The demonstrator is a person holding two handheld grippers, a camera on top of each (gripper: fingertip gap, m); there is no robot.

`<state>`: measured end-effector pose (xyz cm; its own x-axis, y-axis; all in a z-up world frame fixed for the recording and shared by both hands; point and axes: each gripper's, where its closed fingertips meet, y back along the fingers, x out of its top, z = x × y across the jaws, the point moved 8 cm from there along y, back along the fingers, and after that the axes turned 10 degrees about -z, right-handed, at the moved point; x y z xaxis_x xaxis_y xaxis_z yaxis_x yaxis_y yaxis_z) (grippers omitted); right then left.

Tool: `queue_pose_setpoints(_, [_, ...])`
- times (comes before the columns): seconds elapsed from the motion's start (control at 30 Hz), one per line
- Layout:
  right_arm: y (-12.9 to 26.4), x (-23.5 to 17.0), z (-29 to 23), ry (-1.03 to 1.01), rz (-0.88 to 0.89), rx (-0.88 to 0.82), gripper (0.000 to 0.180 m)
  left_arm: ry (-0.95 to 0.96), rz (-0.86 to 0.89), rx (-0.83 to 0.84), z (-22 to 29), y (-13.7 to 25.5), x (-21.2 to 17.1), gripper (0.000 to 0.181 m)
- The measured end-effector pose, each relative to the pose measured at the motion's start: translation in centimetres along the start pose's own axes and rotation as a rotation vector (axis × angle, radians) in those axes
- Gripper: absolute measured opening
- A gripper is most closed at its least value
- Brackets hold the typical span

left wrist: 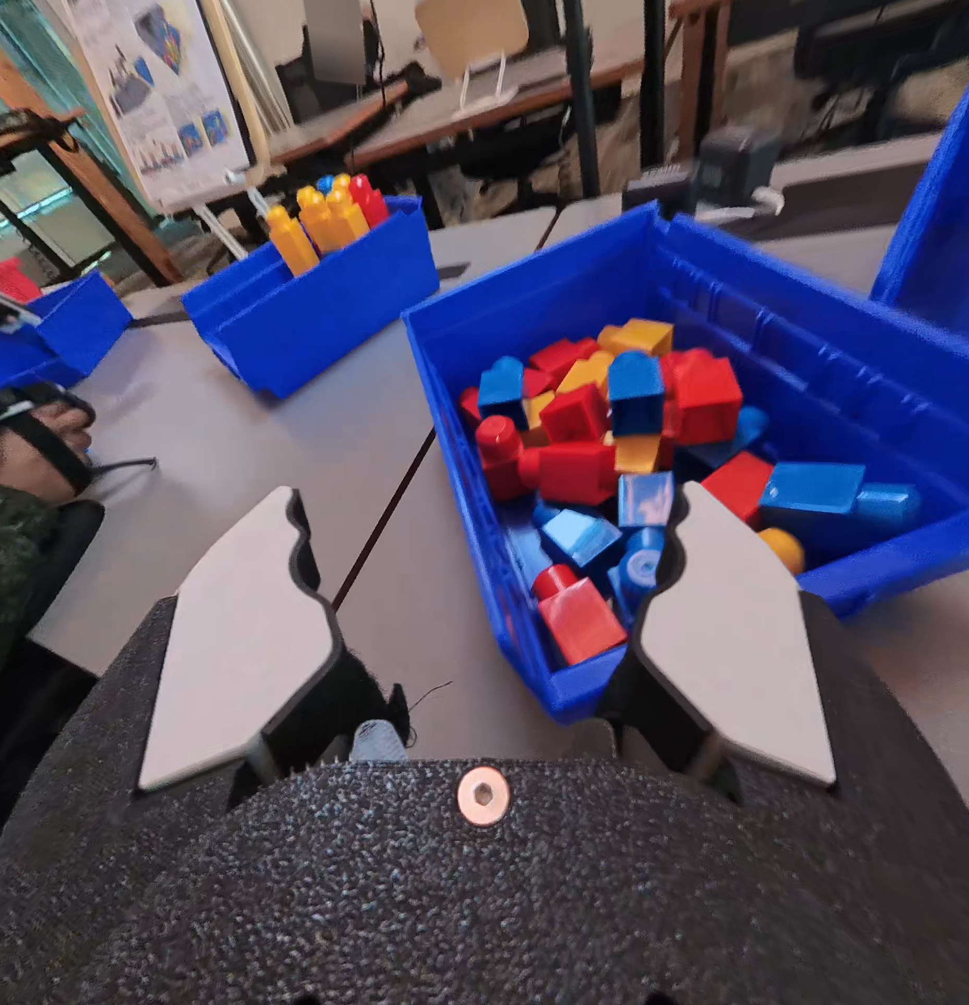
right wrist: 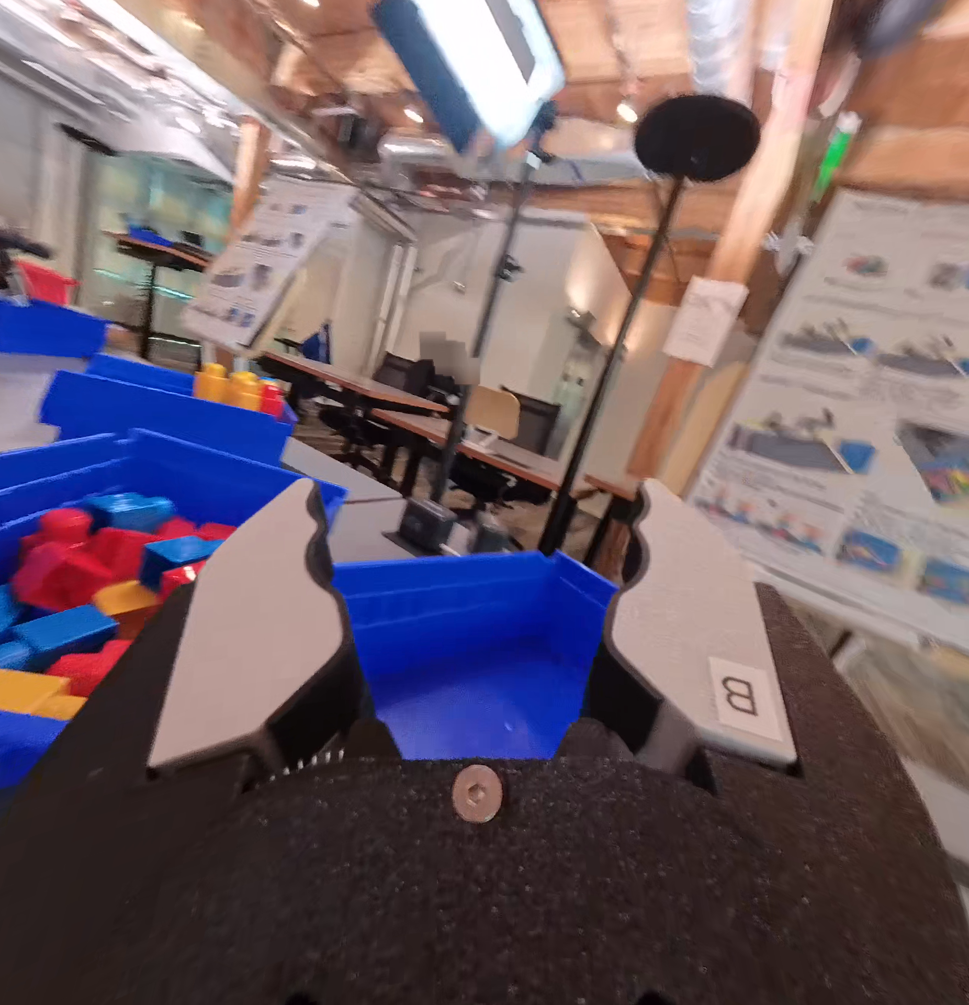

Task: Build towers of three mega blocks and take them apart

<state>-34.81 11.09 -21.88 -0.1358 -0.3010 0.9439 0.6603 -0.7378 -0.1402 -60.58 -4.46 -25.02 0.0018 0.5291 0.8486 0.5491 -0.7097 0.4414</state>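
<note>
A blue bin (left wrist: pixel 830 348) holds a pile of loose red, blue and yellow mega blocks (left wrist: pixel 623 429). My left gripper (left wrist: pixel 488 489) is open and empty, just above the bin's near left corner. A farther blue bin (left wrist: pixel 319 321) holds upright yellow and red block towers (left wrist: pixel 324 217). My right gripper (right wrist: pixel 477 495) is open and empty, over an empty blue bin (right wrist: pixel 471 614). The bin of loose blocks (right wrist: pixel 80 593) shows at the left of the right wrist view, and the tower bin (right wrist: pixel 161 419) behind it.
A grey table (left wrist: pixel 243 435) carries all the bins. A person's hand with a strap (left wrist: pixel 36 446) is at the left edge. Another blue bin (left wrist: pixel 53 337) stands far left. A tall blue bin wall (left wrist: pixel 944 217) rises at the right. Posters (right wrist: pixel 863 435), stands and desks fill the background.
</note>
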Motion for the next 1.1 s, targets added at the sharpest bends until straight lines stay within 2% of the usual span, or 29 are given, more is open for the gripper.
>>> queue_pose_setpoints(0.1, [0.6, -2.6, 3.6, -0.124, -0.131, -0.089, 0.124, 0.037, 0.135, -0.048, 1.8, 0.7, 1.9, 0.132])
queue_pose_setpoints(0.23, [0.1, -7.5, 4.6, -0.151, -0.404, -0.074, 0.127, 0.036, 0.271, -0.133, 5.1, 1.5, 4.1, 0.136])
queue_pose_setpoints(0.27, [-0.2, -8.9, 4.6, -0.11, -0.515, -0.076, 0.118, 0.026, 0.288, -0.145, 6.0, 1.7, 4.5, 0.136])
queue_pose_setpoints(0.3, [-0.3, -10.1, 4.8, -0.048, -0.634, -0.079, 0.086, 0.012, 0.301, -0.16, 6.8, 1.8, 4.8, 0.135])
queue_pose_setpoints(0.33, [-0.3, -10.7, 4.9, -0.003, -0.693, -0.052, 0.061, -0.012, 0.312, -0.185, 7.8, 1.9, 5.0, 0.133])
queue_pose_setpoints(0.37, [-0.1, -10.9, 5.4, 0.015, -0.721, -0.105, 0.042, -0.039, 0.324, -0.22, 8.9, 2.0, 5.3, 0.133])
queue_pose_setpoints(0.47, [1.3, -11.4, 8.4, 0.269, -0.882, -0.252, 0.022, -0.116, 0.359, -0.323, 12.0, 2.2, 5.6, 0.124])
queue_pose_setpoints(0.5, [2.0, -11.5, 9.3, 0.293, -0.895, -0.236, 0.022, -0.126, 0.374, -0.367, 13.1, 2.3, 5.6, 0.121])
queue_pose_setpoints(0.6, [4.7, -11.1, 11.6, 0.136, -0.94, -0.185, 0.015, -0.143, 0.368, -0.559, 17.2, 2.7, 5.4, 0.104])
queue_pose_setpoints(0.67, [6.6, -11.0, 12.5, 0.164, -0.961, -0.175, 0.015, -0.167, 0.303, -0.692, 20.5, 2.5, 4.7, 0.097])
queue_pose_setpoints(0.77, [9.1, -10.8, 13.2, 0.166, -0.962, -0.164, 0.015, -0.225, 0.142, -0.716, 24.5, 0.6, 2.7, 0.089])
queue_pose_setpoints(0.8, [9.8, -10.8, 13.4, 0.173, -0.96, -0.162, 0.015, -0.262, 0.08, -0.729, 25.6, 0.1, 1.9, 0.075])
queue_pose_setpoints(0.83, [10.4, -10.7, 13.6, 0.191, -0.952, -0.161, 0.015, -0.318, 0.029, -0.751, 26.7, -0.1, 1.2, 0.04])
queue_pose_setpoints(0.87, [11.0, -10.7, 13.8, 0.217, -0.942, -0.168, 0.015, -0.347, 0.032, -0.726, 27.4, -0.1, 1.0, 0.029])
queue_pose_setpoints(0.97, [12.7, -10.3, 15.3, 0.28, -0.92, -0.226, 0.015, -0.453, 0.064, -0.749, 29.3, 0.7, 1.6, 0.028])
queue_pose_setpoints(1.1, [15.4, -9.7, 18.8, 0.28, -0.929, -0.354, 0.015, -0.518, 0.067, -0.838, 33.3, 1.9, 4.2, 0.029])
